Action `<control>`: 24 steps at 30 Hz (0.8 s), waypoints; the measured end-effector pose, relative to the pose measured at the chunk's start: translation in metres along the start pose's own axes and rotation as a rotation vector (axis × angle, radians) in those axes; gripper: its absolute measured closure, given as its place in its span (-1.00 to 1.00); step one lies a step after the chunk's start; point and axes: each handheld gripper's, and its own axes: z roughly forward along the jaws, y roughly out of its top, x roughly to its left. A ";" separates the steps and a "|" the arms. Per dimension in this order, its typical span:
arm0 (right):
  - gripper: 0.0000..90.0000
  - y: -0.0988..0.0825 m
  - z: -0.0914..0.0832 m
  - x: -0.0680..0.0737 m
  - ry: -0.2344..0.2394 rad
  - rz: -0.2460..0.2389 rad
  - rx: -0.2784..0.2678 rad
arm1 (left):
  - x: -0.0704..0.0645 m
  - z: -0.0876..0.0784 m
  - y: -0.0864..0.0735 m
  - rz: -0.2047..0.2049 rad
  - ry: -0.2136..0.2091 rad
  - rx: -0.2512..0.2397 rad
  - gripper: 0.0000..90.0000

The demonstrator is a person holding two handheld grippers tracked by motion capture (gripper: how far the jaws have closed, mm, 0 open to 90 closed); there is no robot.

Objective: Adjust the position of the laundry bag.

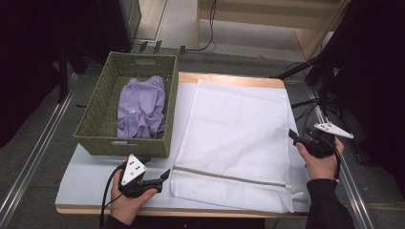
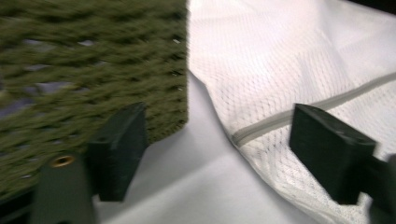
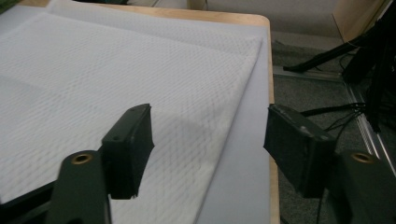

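Nothing started: left hand-held gripper (image 1: 165,175) and right hand-held gripper (image 1: 292,135) both released and empty, mesh bag (image 1: 234,143) flat between them, zipper (image 1: 229,177) closed, purple shirt (image 1: 141,107) in basket (image 1: 98,119) beyond left one.

White mesh cloth bag (image 1: 234,138), rough woven green basket (image 1: 98,119), soft lilac cloth garment (image 1: 142,107).

Left hand-held gripper (image 1: 165,175): we hold it low at the near left, lying almost level, jaws parted and pointing right, nothing between them. Right hand-held gripper (image 1: 292,135): we hold it at the right edge, wrist raised, jaws apart, aimed left, gripping nothing.
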 end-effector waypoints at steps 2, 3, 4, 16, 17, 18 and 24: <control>-0.08 0.008 0.015 -0.003 -0.012 0.039 0.023 | -0.003 0.009 -0.001 -0.003 -0.006 0.046 -0.42; -0.05 0.010 0.023 -0.004 -0.017 0.049 0.033 | -0.004 0.012 -0.001 -0.011 -0.007 0.069 -0.37; -0.05 0.012 0.028 -0.005 -0.024 0.052 0.043 | -0.005 0.016 -0.001 -0.021 -0.004 0.094 -0.33; -0.07 0.018 0.093 -0.019 -0.059 0.097 0.205 | -0.016 0.036 0.001 -0.039 -0.111 0.180 0.05; -0.08 0.018 0.097 -0.019 -0.058 0.098 0.217 | -0.017 0.037 0.002 -0.024 -0.103 0.195 0.08; -0.08 0.018 0.099 -0.018 -0.051 0.101 0.219 | -0.020 0.039 0.001 -0.005 -0.087 0.211 0.10; 0.32 0.015 0.110 -0.010 -0.117 0.079 0.248 | -0.024 0.039 0.001 0.029 -0.053 0.214 0.52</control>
